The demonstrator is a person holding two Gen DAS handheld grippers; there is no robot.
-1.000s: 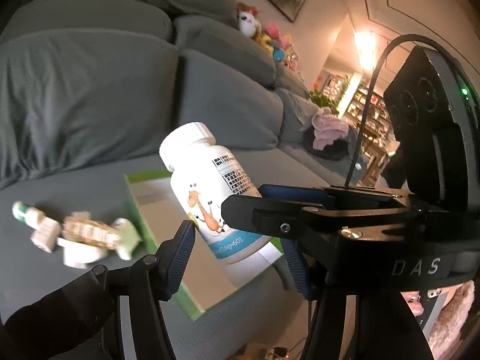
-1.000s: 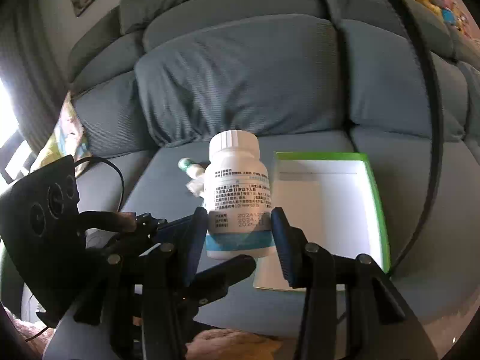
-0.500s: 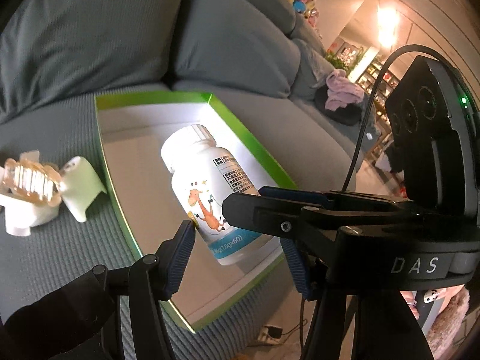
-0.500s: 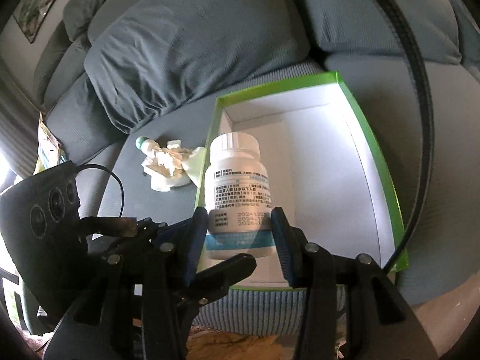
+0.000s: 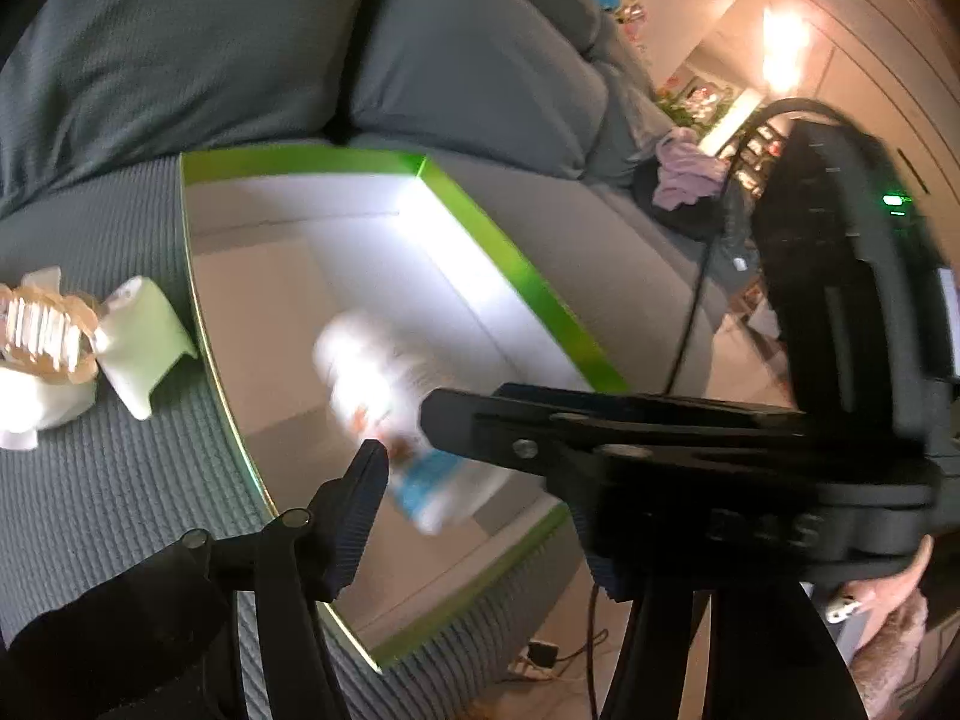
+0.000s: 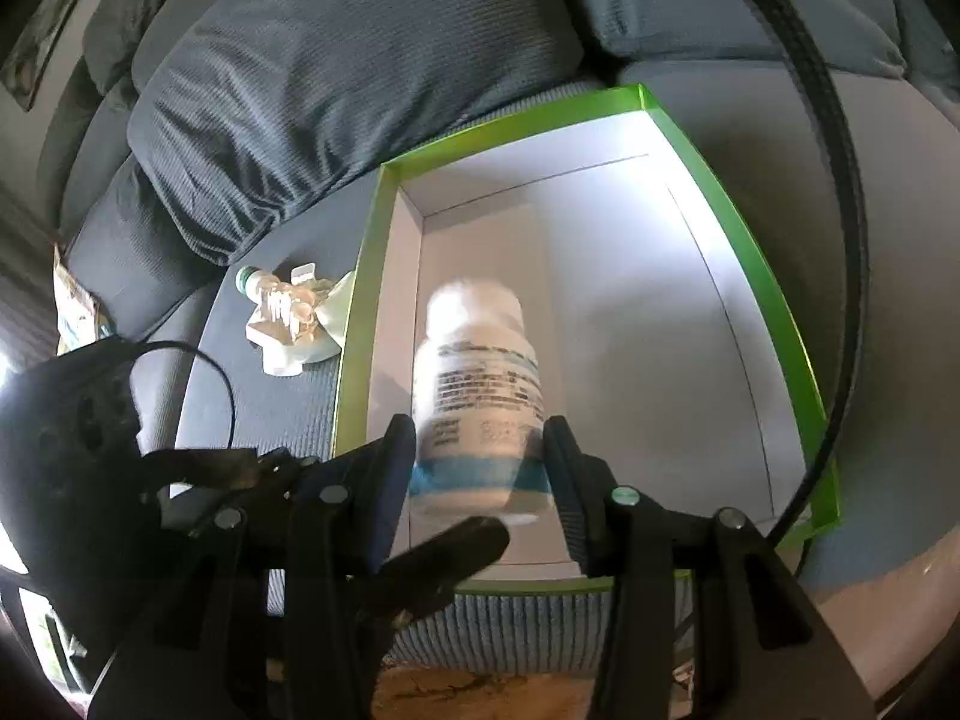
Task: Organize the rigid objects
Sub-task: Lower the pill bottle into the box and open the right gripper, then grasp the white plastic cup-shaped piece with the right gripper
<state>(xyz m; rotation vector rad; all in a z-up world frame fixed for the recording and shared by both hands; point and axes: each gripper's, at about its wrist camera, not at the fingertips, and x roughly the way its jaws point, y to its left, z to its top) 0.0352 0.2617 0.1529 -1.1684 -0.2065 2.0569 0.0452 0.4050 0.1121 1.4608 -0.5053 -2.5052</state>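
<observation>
The bottle [image 6: 477, 396] has dropped lower into the green box [image 6: 744, 252] and looks blurry now. The right tool [image 6: 480, 456] squeezes its bottom end. The left tool [image 5: 474, 480] stays wide open beside it. If let go high, the bottle could tip or roll out onto the sofa [image 5: 90, 480].

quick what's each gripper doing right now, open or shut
Left gripper: it flanks the white bottle, but whether it grips cannot be told.
Right gripper: shut on the white bottle, over the green-edged box.
</observation>
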